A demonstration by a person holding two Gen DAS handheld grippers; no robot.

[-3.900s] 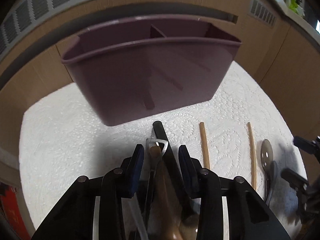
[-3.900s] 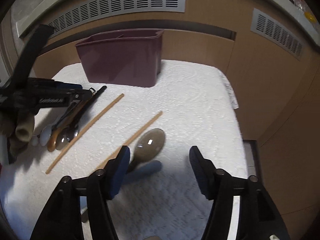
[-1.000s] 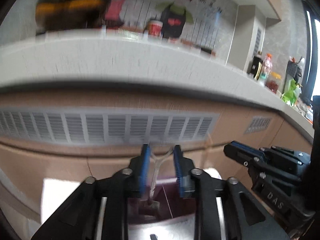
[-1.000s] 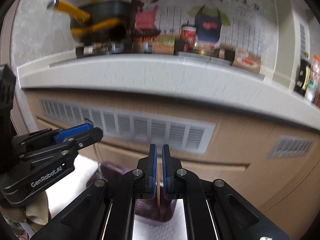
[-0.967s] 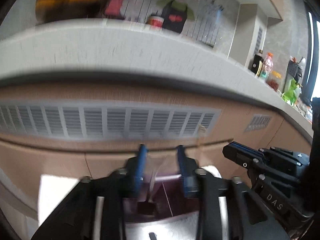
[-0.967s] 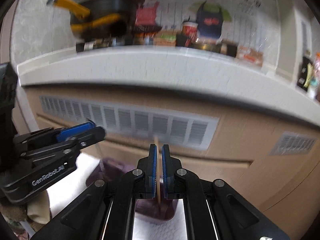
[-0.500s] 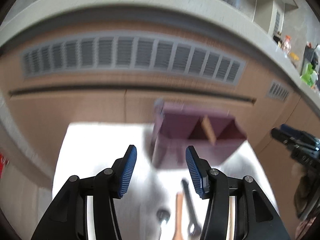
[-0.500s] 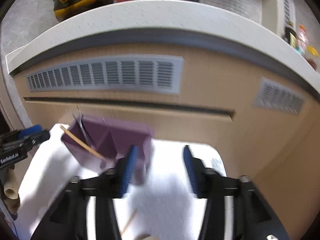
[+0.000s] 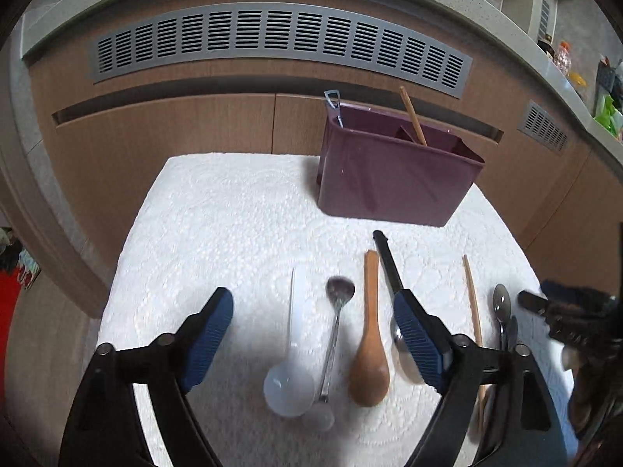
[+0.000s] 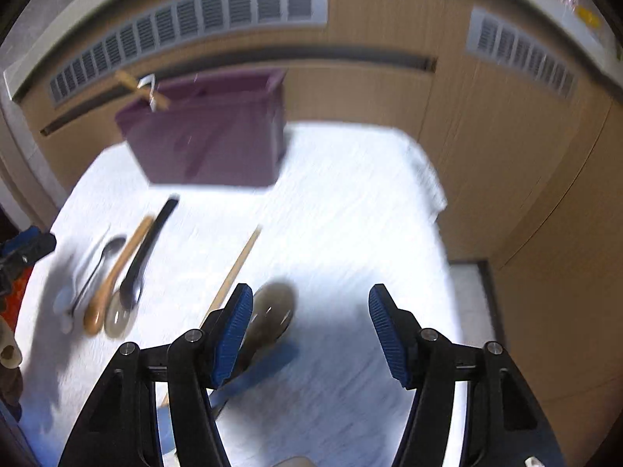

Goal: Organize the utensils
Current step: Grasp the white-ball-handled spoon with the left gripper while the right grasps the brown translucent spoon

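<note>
Already one wooden chopstick [image 9: 413, 120] and a metal utensil [image 9: 334, 107] stand in the purple plastic caddy [image 9: 393, 177]; both hand-held grippers, left [image 9: 313, 344] and right [image 10: 309, 336], hover released over spoons [image 9: 368, 334] remaining on the white-covered table [image 9: 218, 225].

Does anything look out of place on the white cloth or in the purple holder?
Nothing is spilled or broken. One chopstick leans in the purple holder, while its partner lies apart on the white cloth.
</note>
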